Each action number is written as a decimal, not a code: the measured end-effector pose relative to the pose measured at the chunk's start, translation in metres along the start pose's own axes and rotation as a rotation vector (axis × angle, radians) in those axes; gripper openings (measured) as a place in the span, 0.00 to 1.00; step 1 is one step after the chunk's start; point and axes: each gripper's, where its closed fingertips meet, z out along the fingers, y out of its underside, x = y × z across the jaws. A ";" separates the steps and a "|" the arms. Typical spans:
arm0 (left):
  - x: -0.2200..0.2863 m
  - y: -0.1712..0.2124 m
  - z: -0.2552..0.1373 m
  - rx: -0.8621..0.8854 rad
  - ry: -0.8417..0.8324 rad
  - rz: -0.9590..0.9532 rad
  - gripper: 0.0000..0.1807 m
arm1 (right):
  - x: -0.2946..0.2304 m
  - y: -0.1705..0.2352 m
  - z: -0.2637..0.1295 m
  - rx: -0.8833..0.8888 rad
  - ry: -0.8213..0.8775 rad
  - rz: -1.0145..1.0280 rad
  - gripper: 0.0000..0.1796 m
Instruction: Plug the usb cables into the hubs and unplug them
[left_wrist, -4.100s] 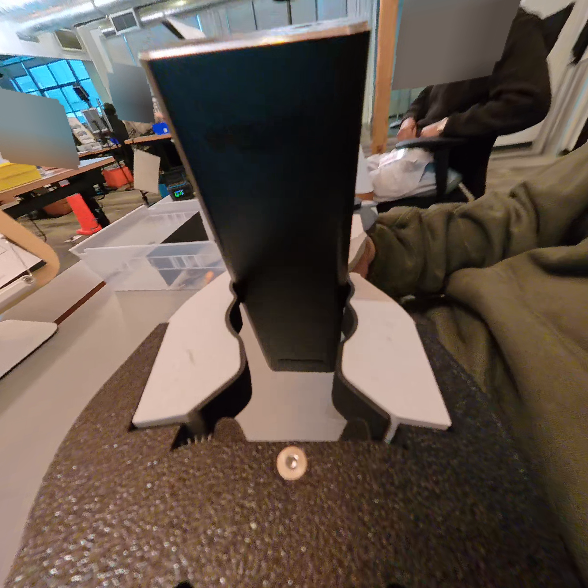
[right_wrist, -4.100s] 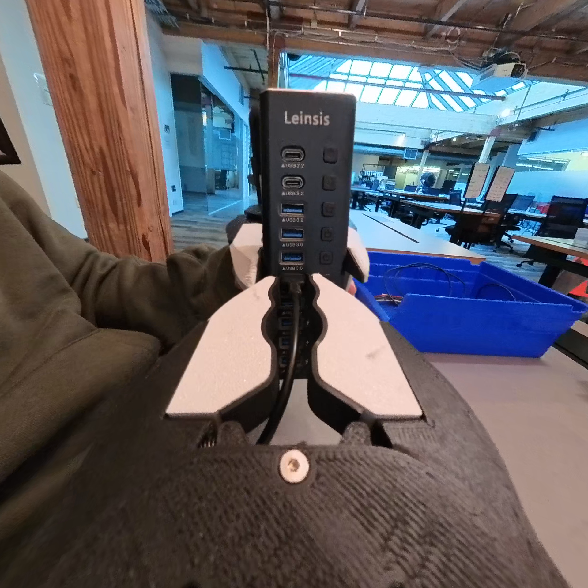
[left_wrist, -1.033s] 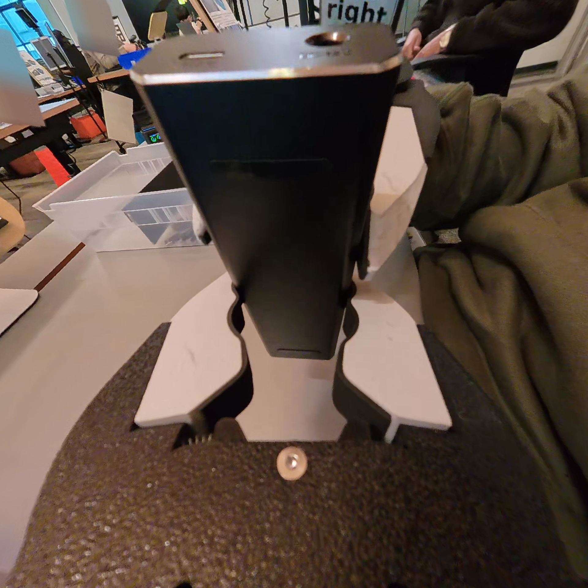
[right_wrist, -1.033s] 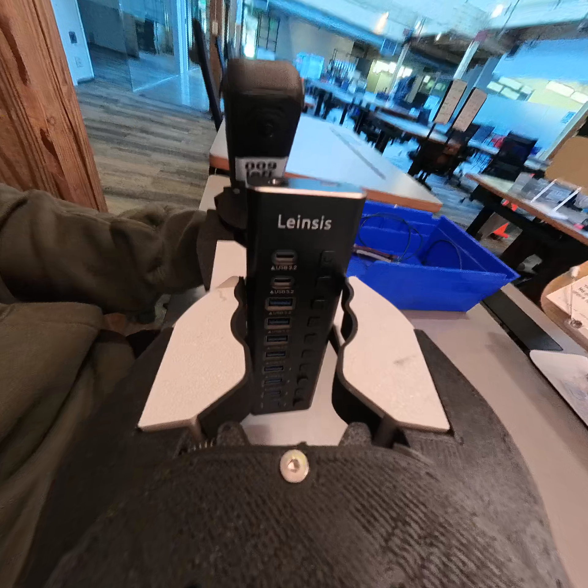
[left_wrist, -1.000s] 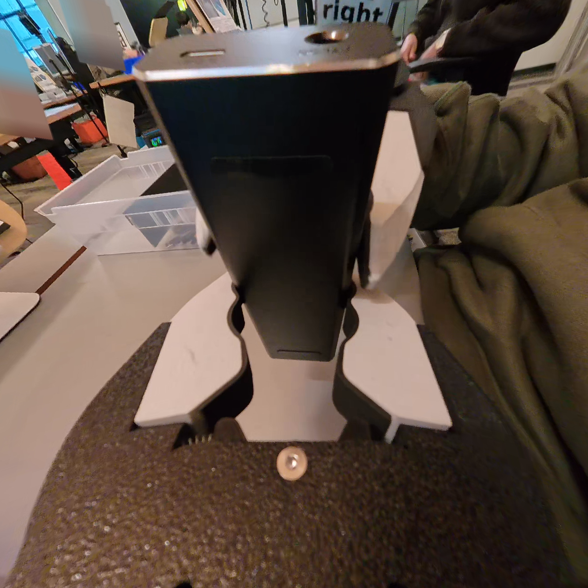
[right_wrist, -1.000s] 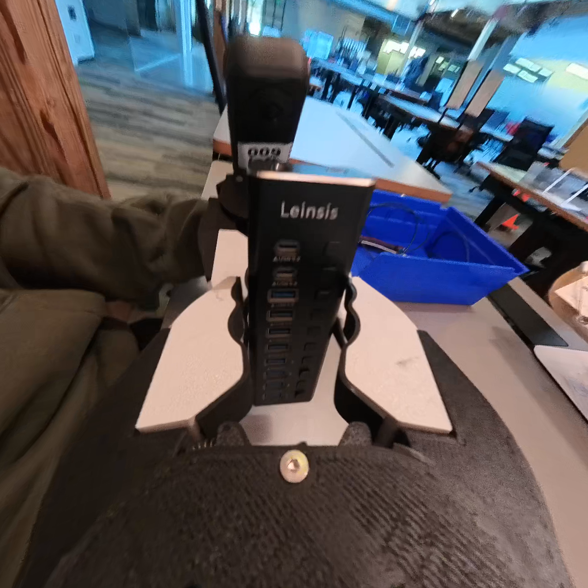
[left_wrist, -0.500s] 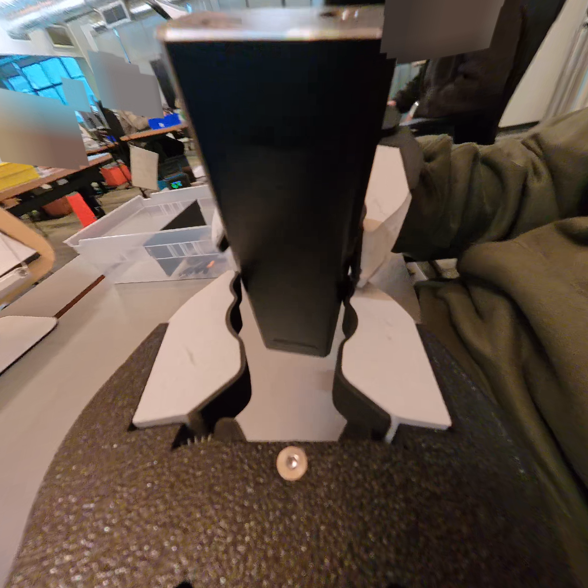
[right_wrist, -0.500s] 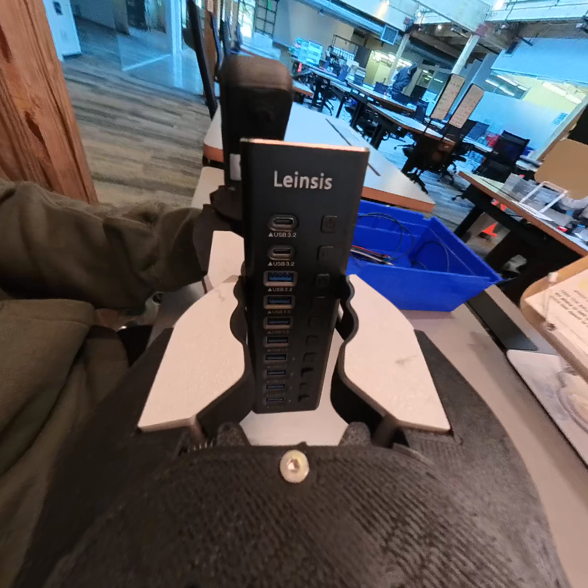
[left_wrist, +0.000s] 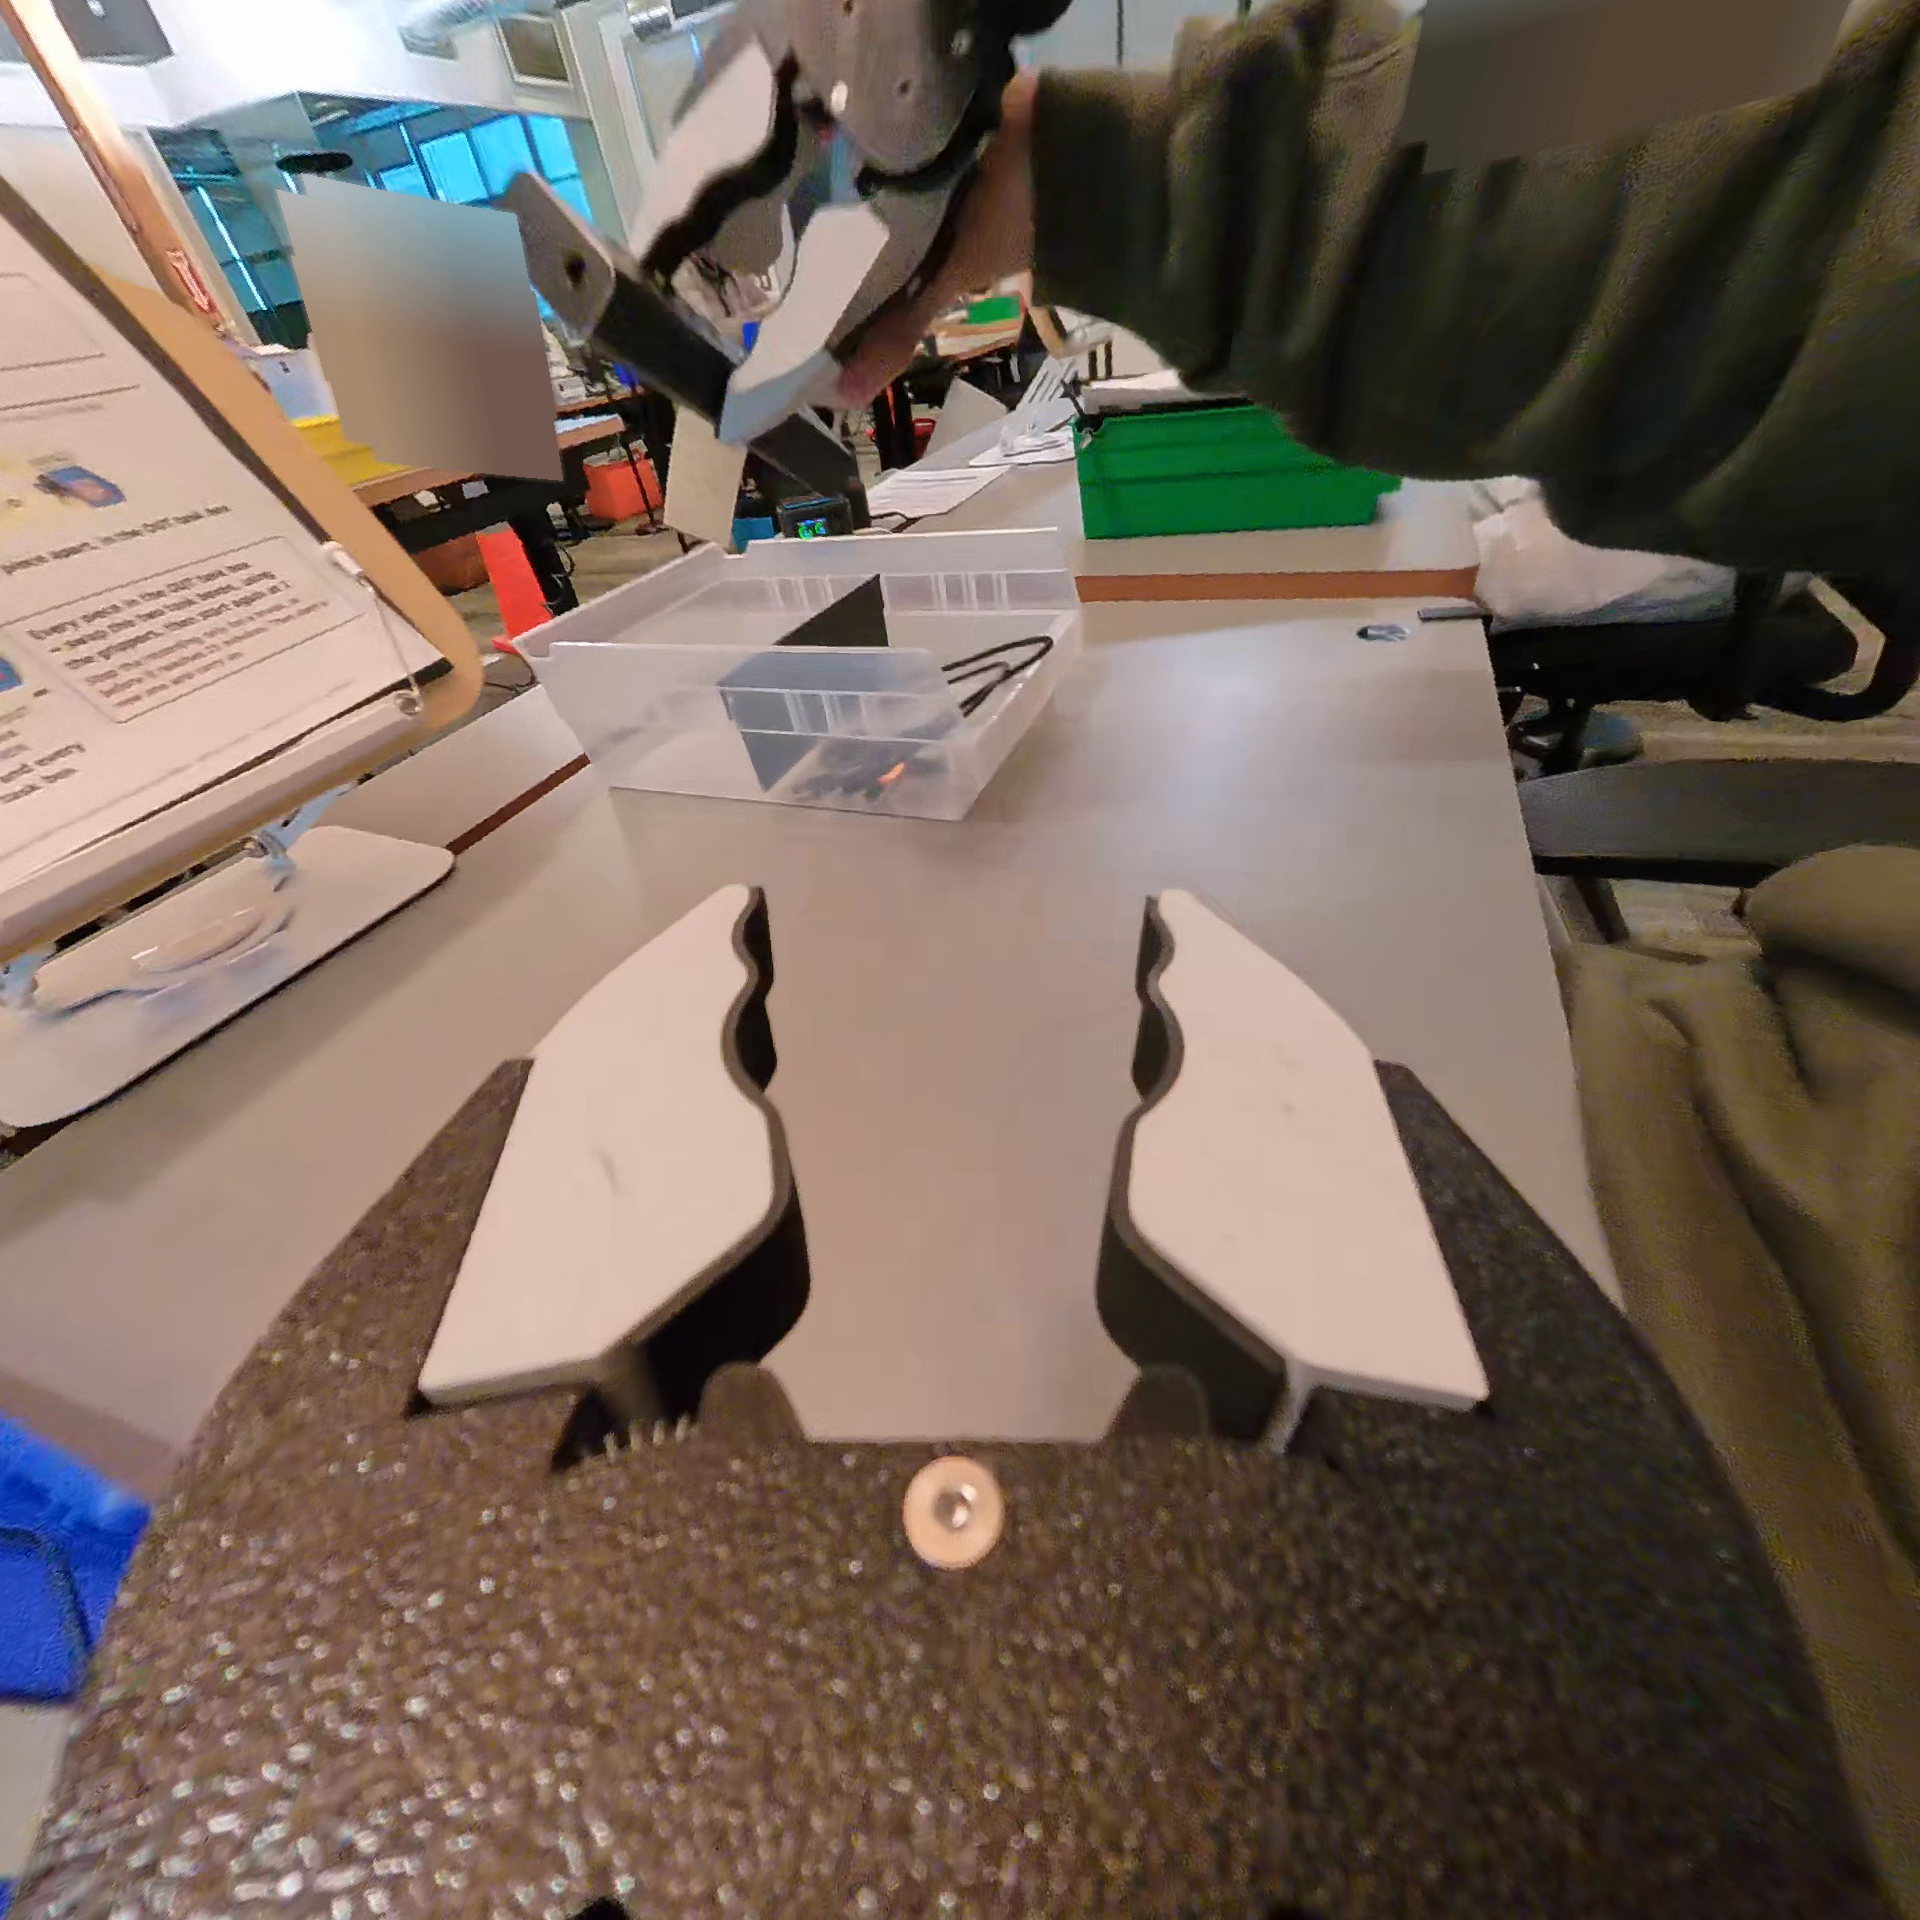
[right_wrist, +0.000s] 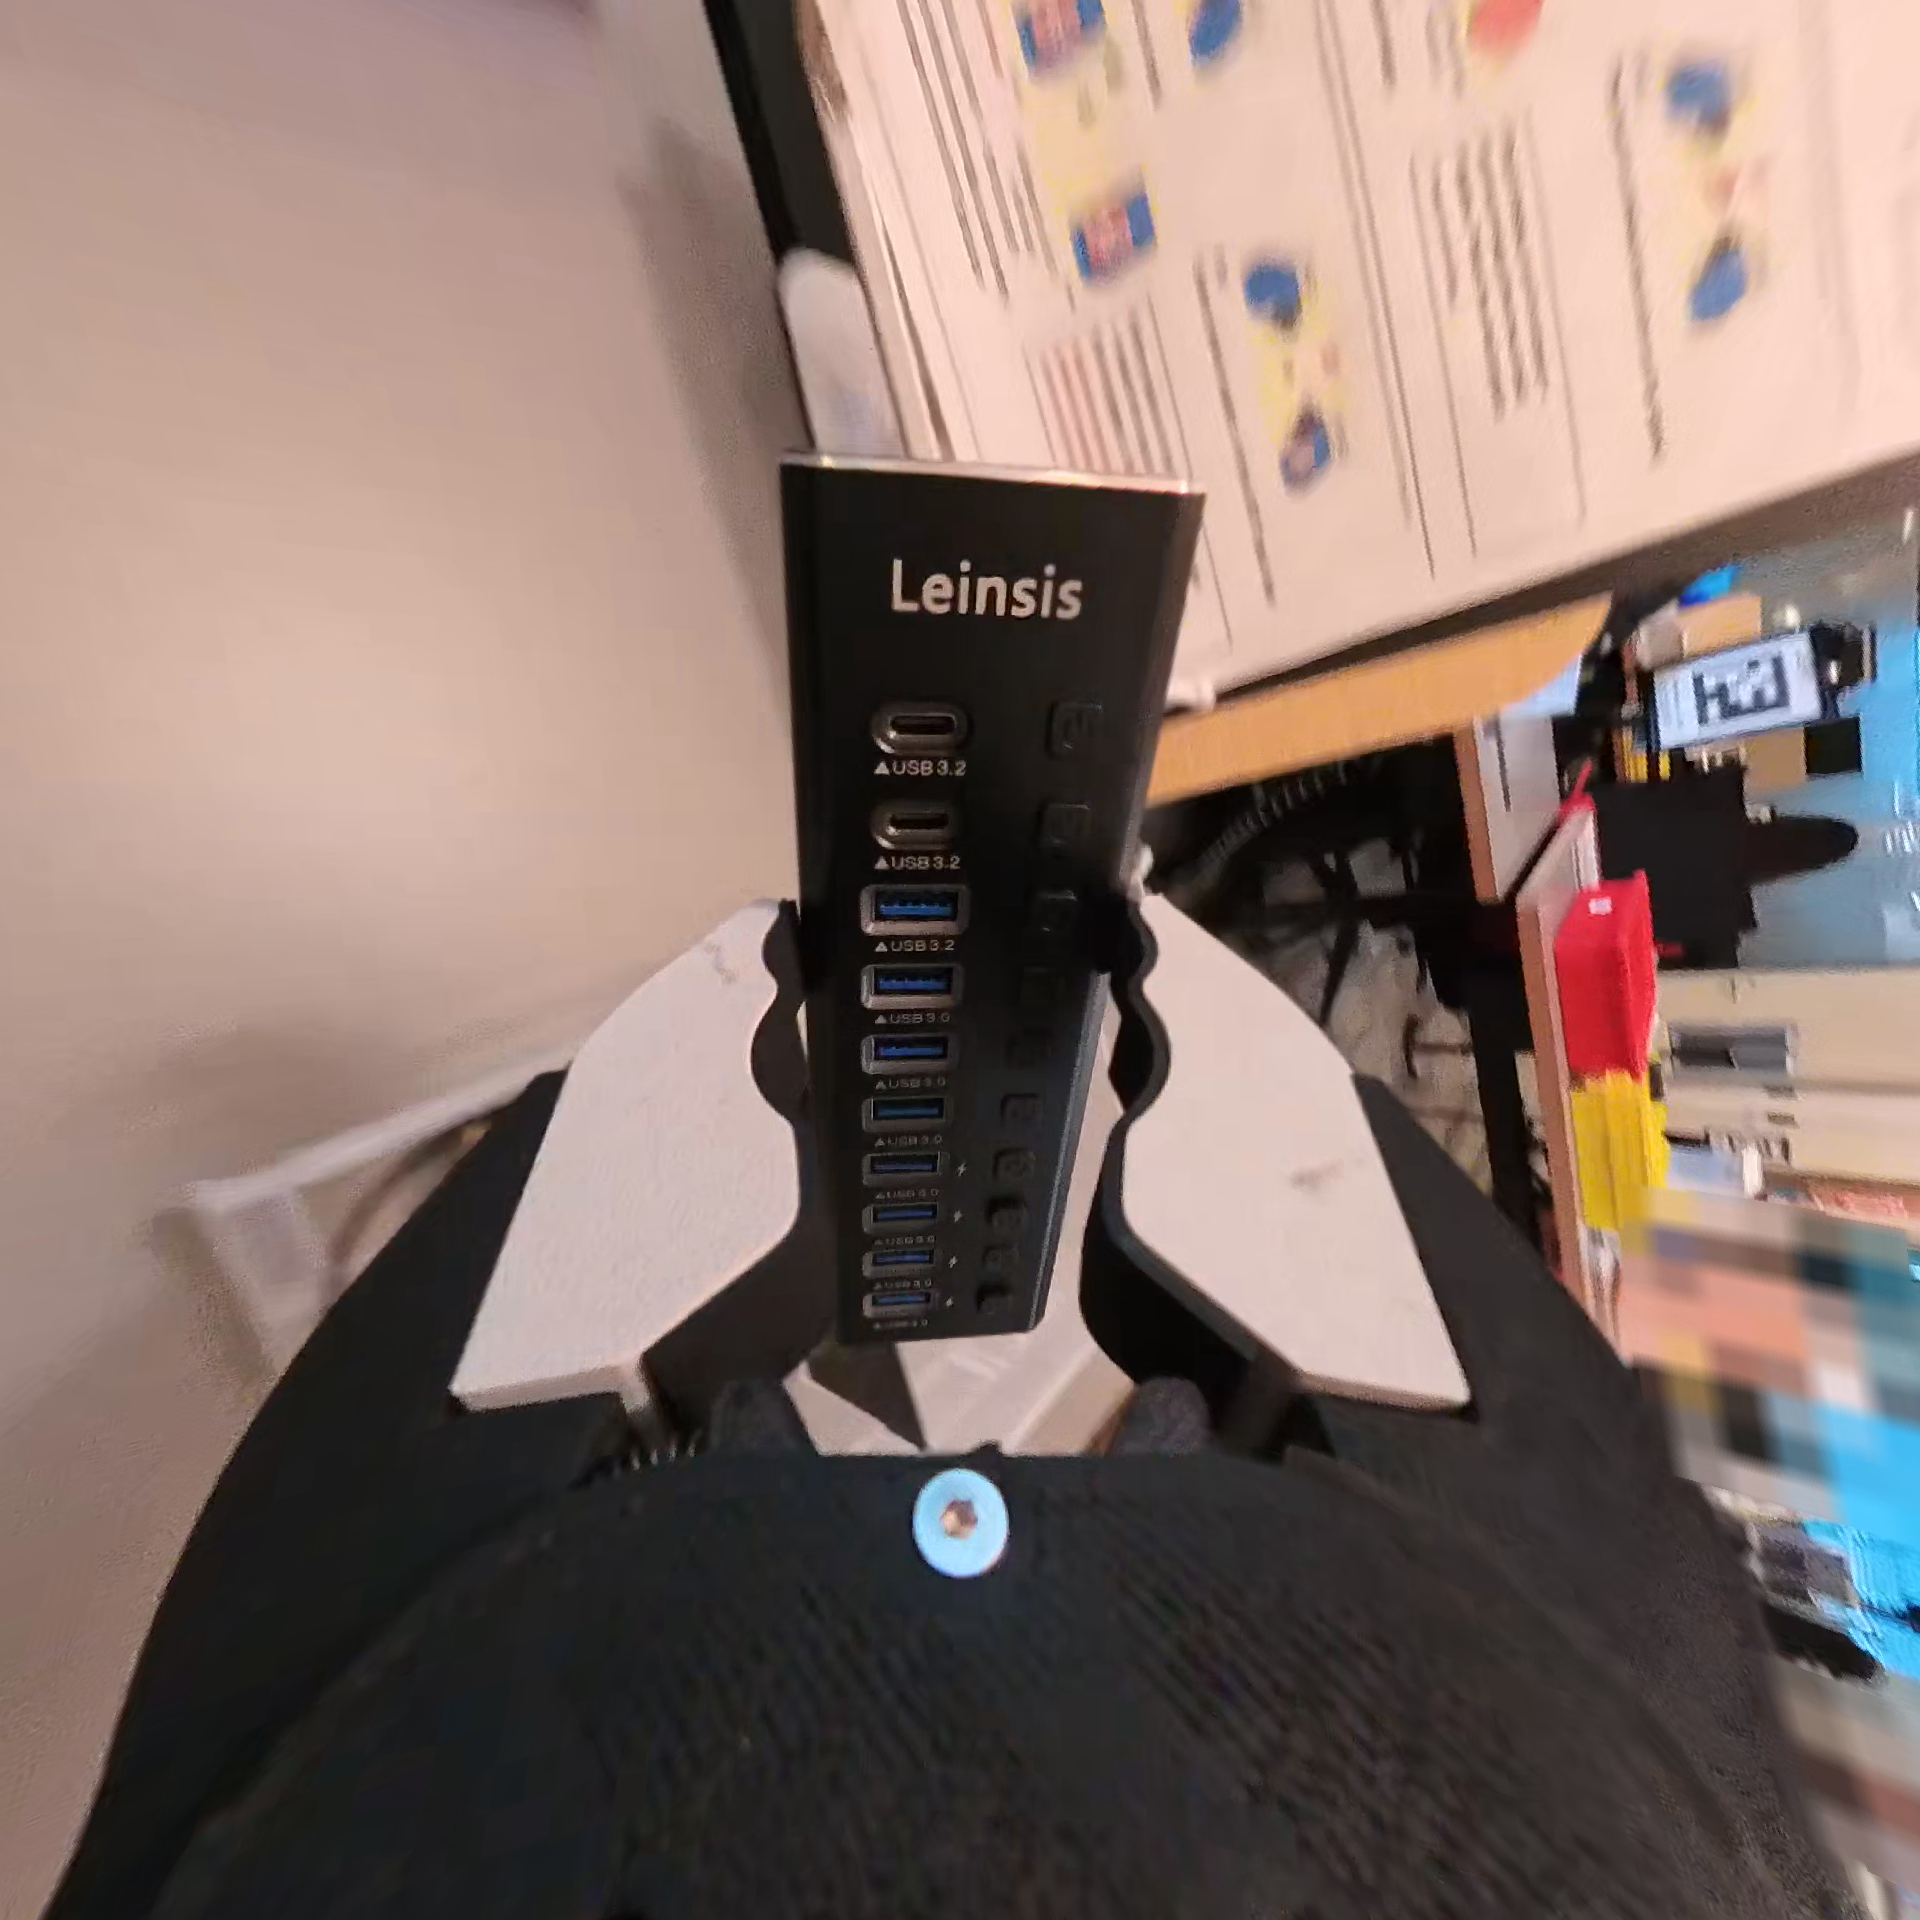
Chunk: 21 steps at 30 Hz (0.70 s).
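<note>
left claw: let go of hub, fingers now spread wide over bare counter | right claw: now alone grips hub, lifted up above clear bin | cable: gone from hub's ports

my right gripper clamped on both sides of a black hub | hub's ports face me, all empty | tan table behind | blurred instruction board upper right
</note>
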 end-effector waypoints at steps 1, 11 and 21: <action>-0.004 -0.001 -0.003 0.008 -0.008 -0.006 0.36 | 0.011 0.017 0.012 -0.046 0.008 0.002 0.33; -0.031 -0.001 -0.028 0.079 -0.055 -0.084 0.32 | 0.012 0.149 0.099 -0.466 -0.223 -0.090 0.33; -0.029 0.016 -0.019 0.017 -0.019 -0.115 0.34 | -0.023 0.190 0.132 -0.618 -0.473 -0.134 0.32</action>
